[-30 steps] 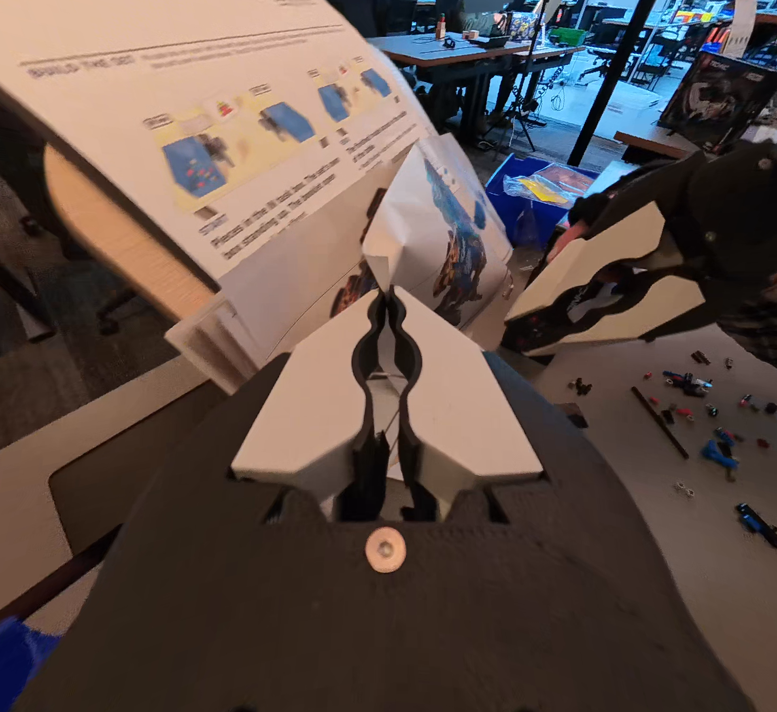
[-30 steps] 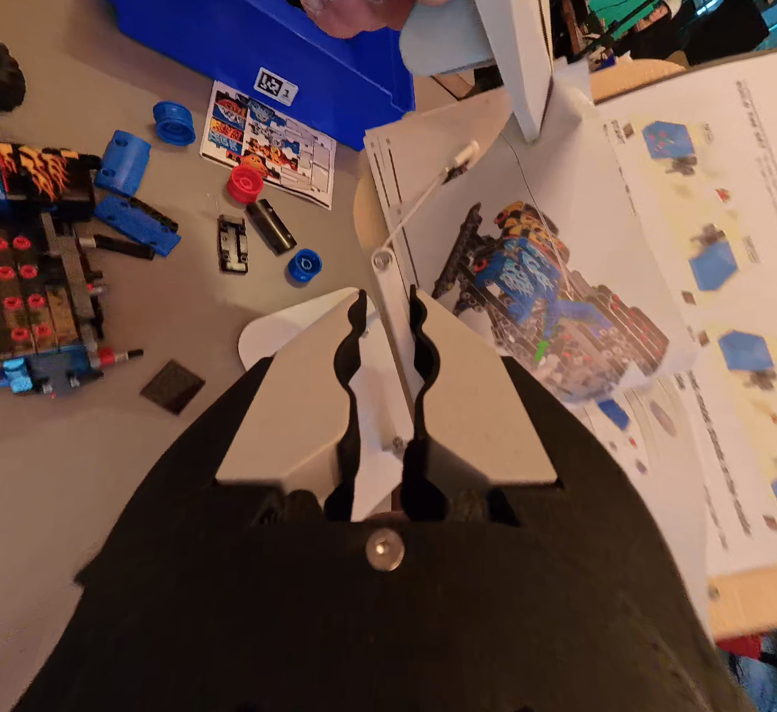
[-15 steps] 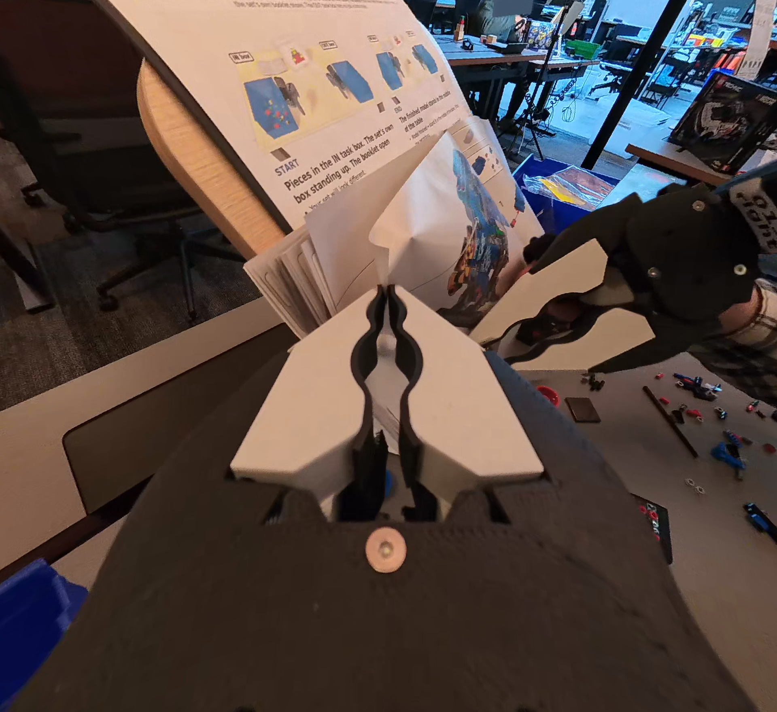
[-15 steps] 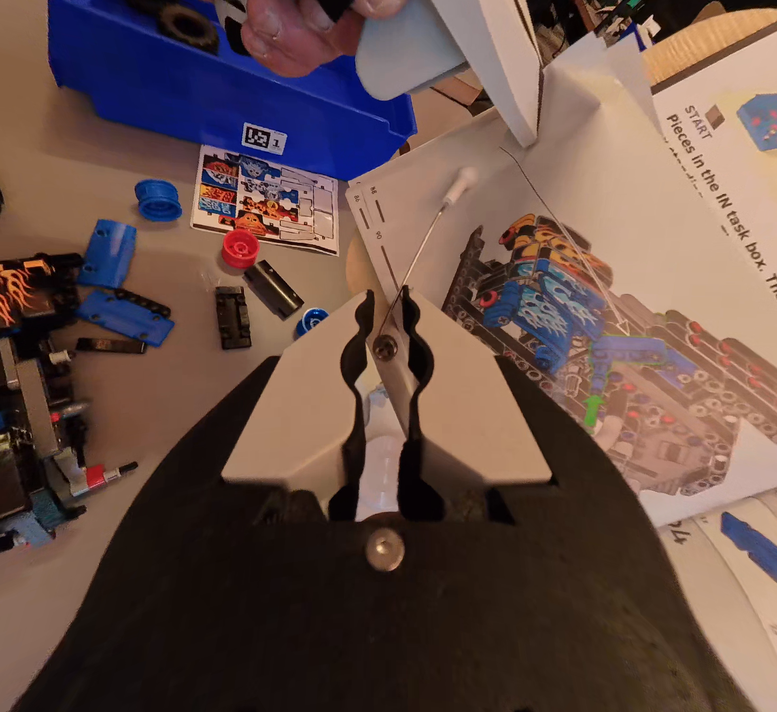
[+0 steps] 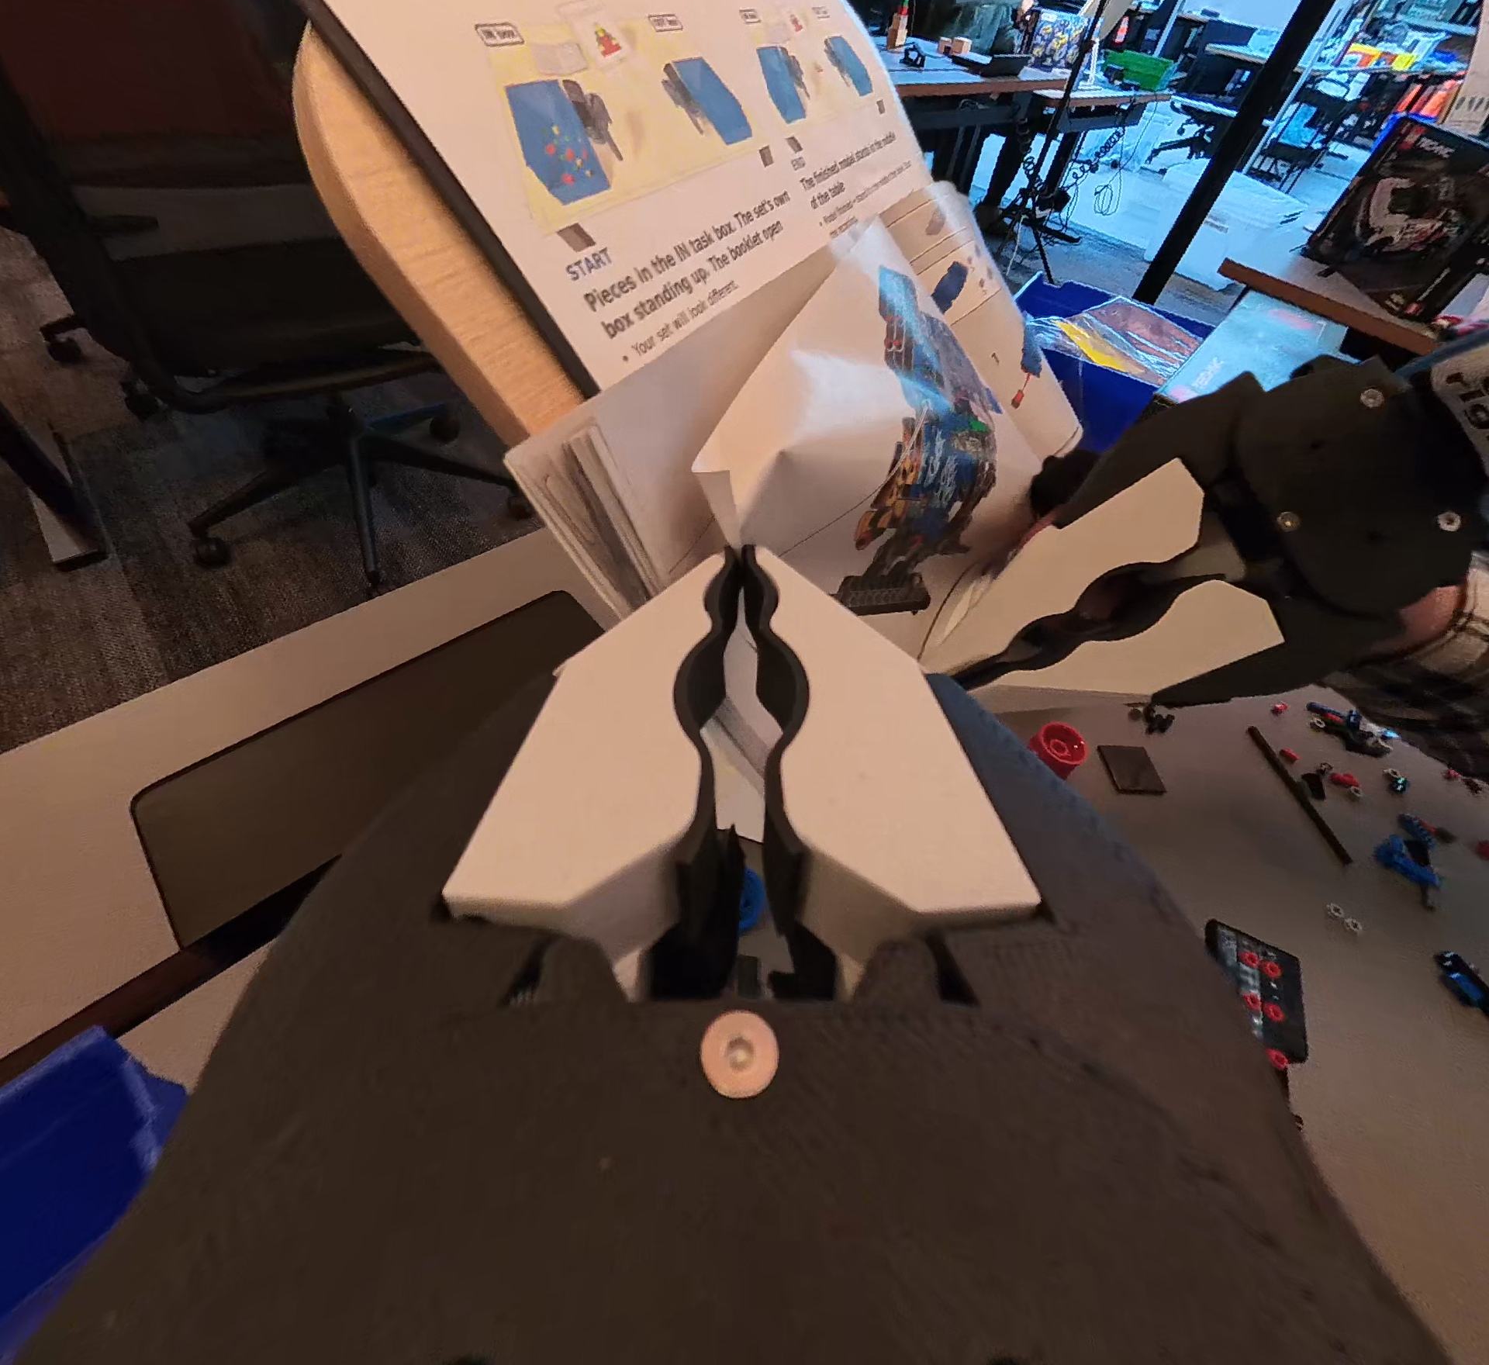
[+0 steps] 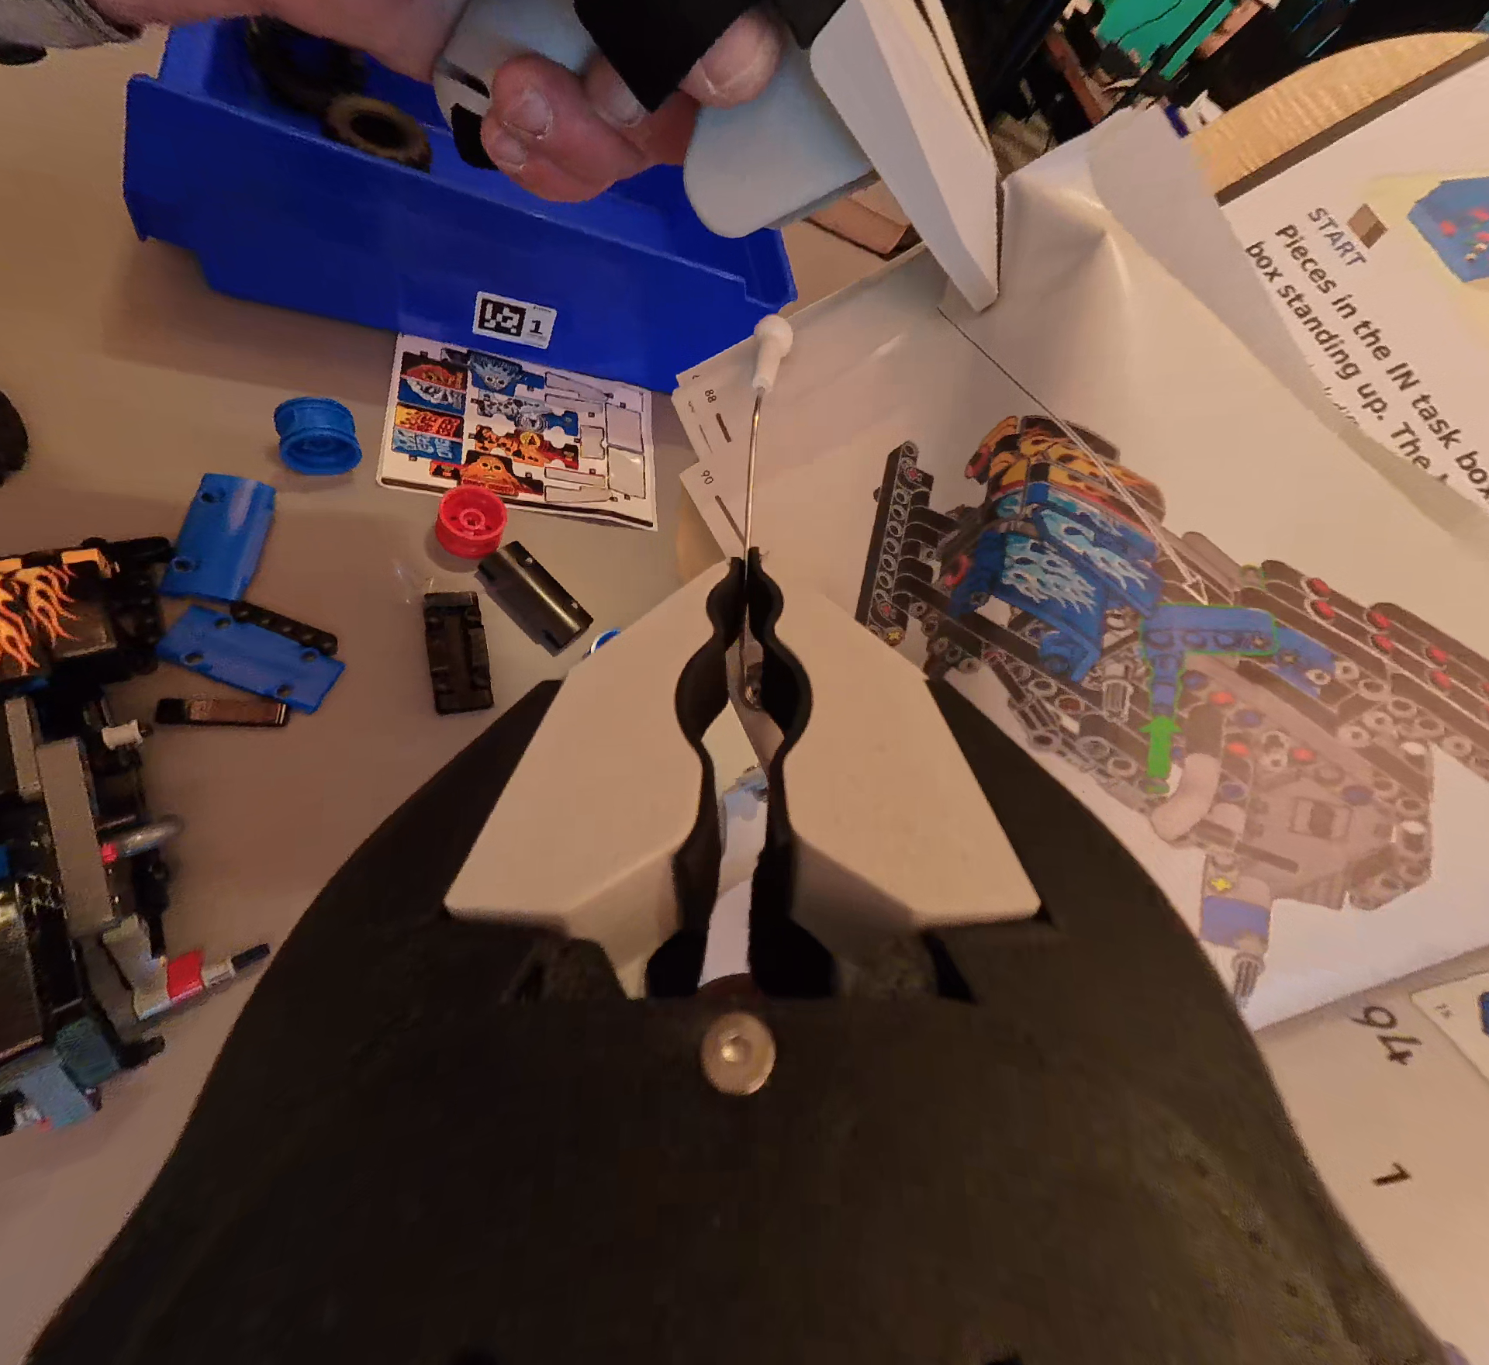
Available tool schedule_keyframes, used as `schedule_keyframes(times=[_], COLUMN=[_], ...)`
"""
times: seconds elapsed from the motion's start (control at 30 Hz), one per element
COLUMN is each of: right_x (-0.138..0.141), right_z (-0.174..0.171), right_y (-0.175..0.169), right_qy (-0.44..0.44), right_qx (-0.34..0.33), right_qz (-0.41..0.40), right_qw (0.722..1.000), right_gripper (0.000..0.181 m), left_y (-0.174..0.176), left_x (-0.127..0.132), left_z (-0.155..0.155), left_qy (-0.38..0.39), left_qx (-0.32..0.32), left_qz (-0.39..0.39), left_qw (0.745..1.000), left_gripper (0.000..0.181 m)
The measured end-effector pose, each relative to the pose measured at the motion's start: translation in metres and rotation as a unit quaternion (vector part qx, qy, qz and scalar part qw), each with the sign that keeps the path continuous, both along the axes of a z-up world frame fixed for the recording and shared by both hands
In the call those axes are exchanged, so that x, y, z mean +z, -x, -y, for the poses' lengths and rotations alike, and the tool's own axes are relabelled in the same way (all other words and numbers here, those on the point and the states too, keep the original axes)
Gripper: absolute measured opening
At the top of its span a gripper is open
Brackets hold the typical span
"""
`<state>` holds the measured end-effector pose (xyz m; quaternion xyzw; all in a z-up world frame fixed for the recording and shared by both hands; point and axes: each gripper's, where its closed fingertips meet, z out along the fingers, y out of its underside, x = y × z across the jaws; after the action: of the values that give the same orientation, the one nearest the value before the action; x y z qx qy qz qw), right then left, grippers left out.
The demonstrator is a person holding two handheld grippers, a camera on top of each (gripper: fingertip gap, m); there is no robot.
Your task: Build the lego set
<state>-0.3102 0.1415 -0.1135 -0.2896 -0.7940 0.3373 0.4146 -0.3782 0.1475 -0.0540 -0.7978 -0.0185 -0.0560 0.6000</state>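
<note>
The open instruction booklet (image 5: 878, 432) stands on a wooden stand. My left gripper (image 5: 741, 554) is shut on the top corner of a lifted page. In the right wrist view that page (image 6: 1128, 375) shows a blue and black model, and the left gripper (image 6: 977, 291) pinches its corner from above. My right gripper (image 6: 745, 562) is shut on the stand's thin metal page-holder arm (image 6: 753, 456), which has a white tip. It also shows in the left wrist view (image 5: 971, 609), low at the booklet's right edge. A partly built black model (image 6: 56, 762) lies at the left.
A blue bin (image 6: 387, 238) holding black tyres stands behind a sticker sheet (image 6: 516, 424). A red wheel (image 6: 471, 520), a blue wheel (image 6: 317, 434), blue panels (image 6: 217, 537) and black parts lie loose. A printed sheet (image 5: 644, 118) leans on the stand. Small parts (image 5: 1329, 778) are scattered on the table.
My right gripper has slid along the page-holder and closed fully on its thin wire arm. My left gripper keeps the page corner, and the page now lies lower and flatter.
</note>
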Motion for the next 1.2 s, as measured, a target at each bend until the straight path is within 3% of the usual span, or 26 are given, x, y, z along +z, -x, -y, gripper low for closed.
schedule_keyframes(times=[0.57,0.8,1.0,1.13,1.2], right_x=[0.011,0.019,0.056,0.026,0.023], right_z=[-0.012,-0.021,-0.078,-0.115,-0.121], right_y=[-0.003,-0.02,-0.043,-0.038,-0.034], right_qy=[0.24,0.204,0.128,0.099,0.093], right_qx=[-0.068,-0.069,-0.138,-0.206,-0.215], right_qz=[-0.029,0.002,-0.053,0.037,0.044], right_qw=[0.968,0.976,0.981,0.973,0.971], right_gripper=[0.0,0.012,0.0,0.0,0.0], left_y=[0.001,0.002,0.005,0.006,0.008], left_x=[-0.004,-0.002,-0.002,-0.001,0.001], left_z=[0.009,0.011,0.015,0.018,0.02], left_qy=[-0.005,-0.008,-0.02,-0.021,-0.019], left_qx=[-0.048,-0.034,-0.005,0.023,0.045], left_qz=[0.06,0.05,0.037,0.01,-0.01], left_qw=[0.997,0.998,0.999,0.999,0.999], left_gripper=[0.0,0.0,0.0,0.0,0.0])
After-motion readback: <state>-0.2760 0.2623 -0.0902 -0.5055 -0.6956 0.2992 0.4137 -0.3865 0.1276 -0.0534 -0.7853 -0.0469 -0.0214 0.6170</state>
